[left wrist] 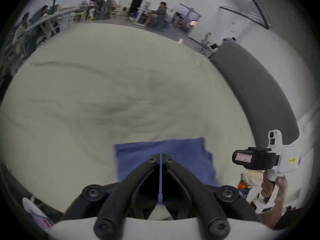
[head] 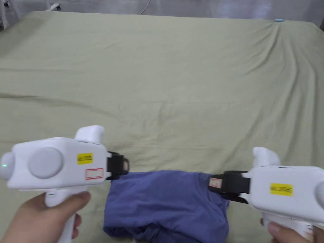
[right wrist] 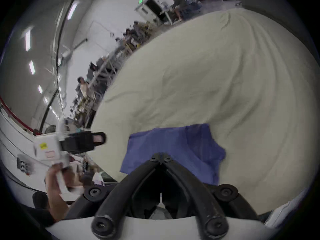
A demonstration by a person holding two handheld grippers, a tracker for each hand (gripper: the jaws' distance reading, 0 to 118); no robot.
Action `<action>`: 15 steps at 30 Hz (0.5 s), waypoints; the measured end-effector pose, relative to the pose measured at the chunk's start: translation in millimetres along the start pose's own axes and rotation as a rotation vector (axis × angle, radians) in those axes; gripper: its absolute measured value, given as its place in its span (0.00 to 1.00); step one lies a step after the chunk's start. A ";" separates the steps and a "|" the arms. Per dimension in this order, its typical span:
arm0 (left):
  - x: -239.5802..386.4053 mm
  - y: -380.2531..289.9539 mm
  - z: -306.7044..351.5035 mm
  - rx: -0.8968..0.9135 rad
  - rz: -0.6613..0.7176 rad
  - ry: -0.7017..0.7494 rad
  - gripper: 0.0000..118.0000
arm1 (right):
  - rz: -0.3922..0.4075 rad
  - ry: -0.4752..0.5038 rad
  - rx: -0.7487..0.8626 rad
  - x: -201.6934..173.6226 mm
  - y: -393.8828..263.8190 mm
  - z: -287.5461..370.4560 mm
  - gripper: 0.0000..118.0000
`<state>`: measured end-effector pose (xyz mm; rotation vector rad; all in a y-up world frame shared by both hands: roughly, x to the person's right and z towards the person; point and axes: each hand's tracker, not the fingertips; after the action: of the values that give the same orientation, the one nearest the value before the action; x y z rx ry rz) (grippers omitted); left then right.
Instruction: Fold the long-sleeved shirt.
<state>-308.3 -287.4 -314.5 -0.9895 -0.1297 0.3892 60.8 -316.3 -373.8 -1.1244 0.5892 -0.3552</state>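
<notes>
Blue cotton, the long-sleeved shirt (head: 167,205), lies bunched in a rough folded block at the near edge of the bed, right in front of me. My left hand (head: 47,218) grips the white handle of my left gripper (head: 126,165), whose black tip sits at the shirt's upper left corner. In the left gripper view that gripper (left wrist: 160,157) has its jaws pressed together with only a thin slit between them, and the shirt (left wrist: 181,155) lies beyond and beneath them; whether any cloth is pinched I cannot tell. My right hand (head: 284,232) holds my right gripper (head: 211,183), its tip at the shirt's right edge near the neckline. In the right gripper view the jaws of this gripper (right wrist: 161,156) also meet tip to tip above the shirt (right wrist: 173,139), and again I cannot tell whether fabric is caught between them. Each gripper view also shows the other gripper farther off, held by its hand.

Beyond the shirt, the pale green sheet (head: 164,79) spreads wide and creased across the bed. Past its far edge, people (left wrist: 159,11) sit among tables and frames in a white-walled room.
</notes>
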 end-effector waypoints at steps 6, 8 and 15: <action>-40.7 -23.2 -15.5 -0.087 0.101 0.035 0.00 | 0.036 -0.281 -0.254 0.5 -6.1 -88.1 0.00; -44.1 -29.7 -23.5 -0.099 0.118 0.022 0.00 | 0.102 -0.419 -0.394 4.8 -17.2 -114.3 0.00; -29.7 -35.5 -35.1 -0.108 0.151 -0.034 0.12 | 0.066 -0.335 -0.299 2.4 -13.4 -103.0 0.00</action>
<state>-316.6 -343.6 -302.1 -1.1031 -0.1078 0.5424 0.7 -398.7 -393.5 -1.4121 0.3873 -0.0163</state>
